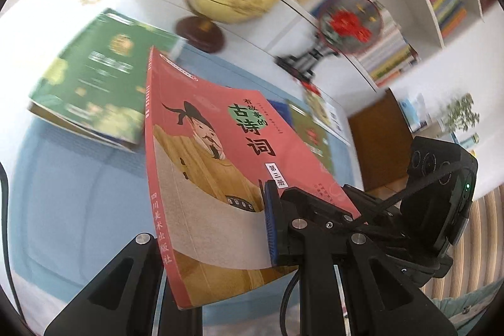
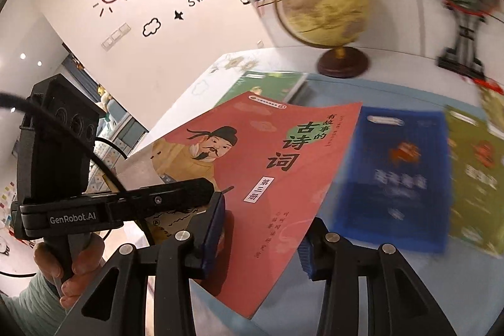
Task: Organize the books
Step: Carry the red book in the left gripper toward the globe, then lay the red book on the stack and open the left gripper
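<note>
Both claws flank the red book (image 1: 220,166): left claw (image 1: 220,241) pinching it, right claw (image 2: 261,244) spread, background books blurred

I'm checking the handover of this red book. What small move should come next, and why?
Probably draw the right gripper back off the red book. Its fingers stand apart on either side of the lower edge without pressing, while the left gripper is clamped on the book and seems to carry it alone.
</note>
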{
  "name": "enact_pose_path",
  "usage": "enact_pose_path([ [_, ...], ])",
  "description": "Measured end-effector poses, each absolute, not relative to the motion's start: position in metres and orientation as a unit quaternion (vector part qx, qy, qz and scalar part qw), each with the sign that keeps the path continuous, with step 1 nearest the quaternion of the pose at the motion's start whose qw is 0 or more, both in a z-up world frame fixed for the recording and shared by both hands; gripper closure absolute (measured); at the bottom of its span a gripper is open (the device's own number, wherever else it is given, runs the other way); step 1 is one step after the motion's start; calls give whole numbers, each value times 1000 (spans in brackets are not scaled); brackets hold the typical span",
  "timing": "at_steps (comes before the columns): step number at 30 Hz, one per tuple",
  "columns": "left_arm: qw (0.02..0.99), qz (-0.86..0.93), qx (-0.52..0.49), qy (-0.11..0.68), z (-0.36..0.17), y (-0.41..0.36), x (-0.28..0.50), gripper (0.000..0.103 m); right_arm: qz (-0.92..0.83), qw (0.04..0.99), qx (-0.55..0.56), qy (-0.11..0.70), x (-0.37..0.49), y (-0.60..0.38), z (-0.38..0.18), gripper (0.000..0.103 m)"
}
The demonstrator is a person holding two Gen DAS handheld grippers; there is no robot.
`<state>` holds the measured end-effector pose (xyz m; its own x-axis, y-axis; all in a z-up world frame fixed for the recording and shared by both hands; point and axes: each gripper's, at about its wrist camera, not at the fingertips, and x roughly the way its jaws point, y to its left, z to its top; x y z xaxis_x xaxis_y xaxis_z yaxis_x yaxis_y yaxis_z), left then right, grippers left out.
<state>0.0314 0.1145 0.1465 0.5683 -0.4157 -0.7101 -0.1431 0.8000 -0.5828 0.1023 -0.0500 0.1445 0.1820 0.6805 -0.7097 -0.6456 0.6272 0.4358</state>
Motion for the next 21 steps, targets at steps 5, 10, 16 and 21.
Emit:
enact_pose_path([
  [5, 822, -79, -313, 469, 129, 175, 47, 88, 409, 761, 16, 504, 124, 25, 131, 61],
  [10, 809, -98, -337, 471, 114, 218, 72, 87, 382, 766, 15, 517, 144, 65, 124, 60],
  [16, 790, -129, -375, 468, 95, 253, 103, 87, 355, 773, 16, 526, 171, 92, 118, 60],
  [21, 785, -133, -373, 477, 84, 268, 127, 85, 336, 771, 44, 539, 192, 103, 108, 60],
])
